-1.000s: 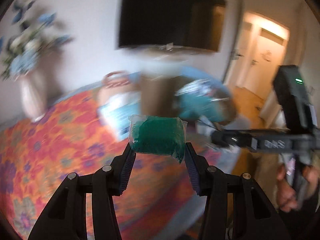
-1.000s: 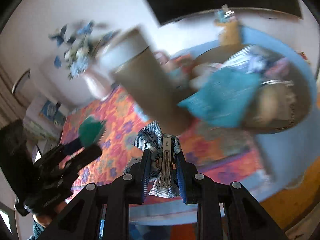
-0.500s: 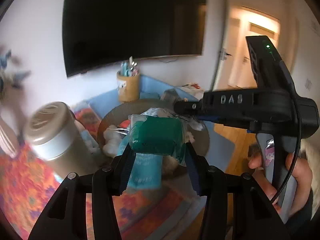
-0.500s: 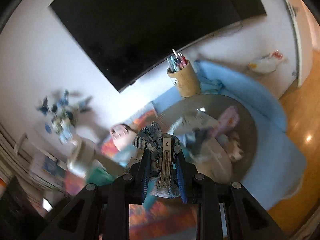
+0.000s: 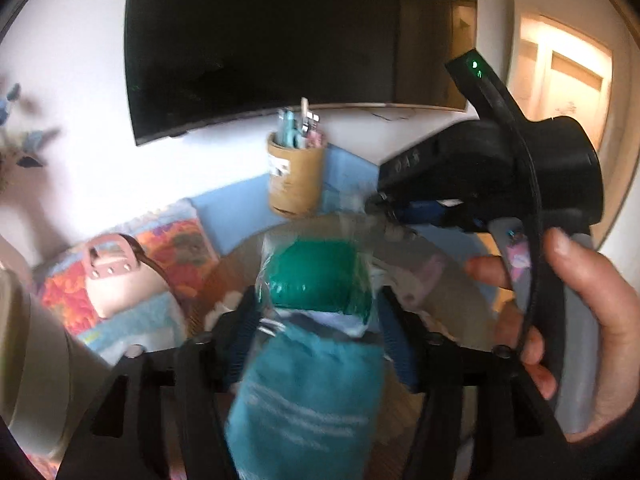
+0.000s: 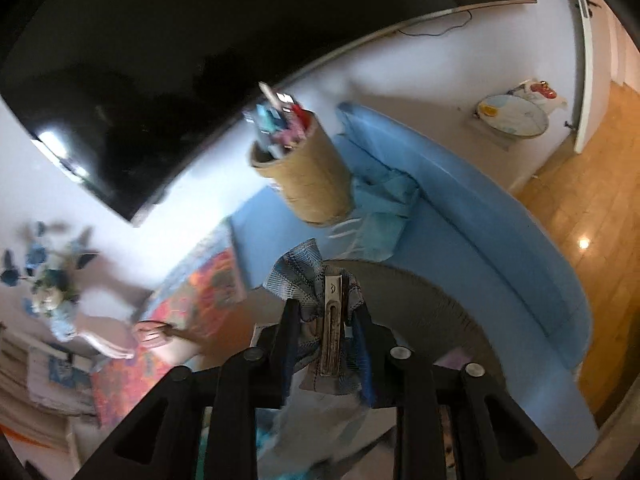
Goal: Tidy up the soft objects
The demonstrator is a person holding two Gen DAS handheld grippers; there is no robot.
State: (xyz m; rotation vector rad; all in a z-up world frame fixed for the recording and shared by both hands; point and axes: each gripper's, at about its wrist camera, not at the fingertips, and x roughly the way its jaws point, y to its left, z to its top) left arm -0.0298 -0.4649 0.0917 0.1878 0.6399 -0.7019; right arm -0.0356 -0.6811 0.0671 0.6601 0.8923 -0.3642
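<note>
My left gripper (image 5: 316, 304) is shut on a green soft pack in clear wrap (image 5: 316, 280), held over a round woven basket (image 5: 448, 264) that holds a teal cloth (image 5: 308, 396) and other soft items. My right gripper (image 6: 326, 320) is shut on a blue-grey patterned cloth with a metal clip (image 6: 332, 320), just above the basket rim (image 6: 432, 288). The right gripper's body and the hand holding it show at the right of the left wrist view (image 5: 500, 184).
A tan cup of pens (image 5: 296, 180) stands behind the basket on a blue mat (image 6: 480, 232). A pink bag (image 5: 116, 276) lies on the orange floral cloth (image 5: 64, 300) at left. A beige canister (image 5: 28, 360) stands close at far left. A black TV (image 5: 280, 40) hangs on the wall.
Both grippers have moved closer to the basket, each still holding its item. The basket and pen cup now look larger and nearer.
</note>
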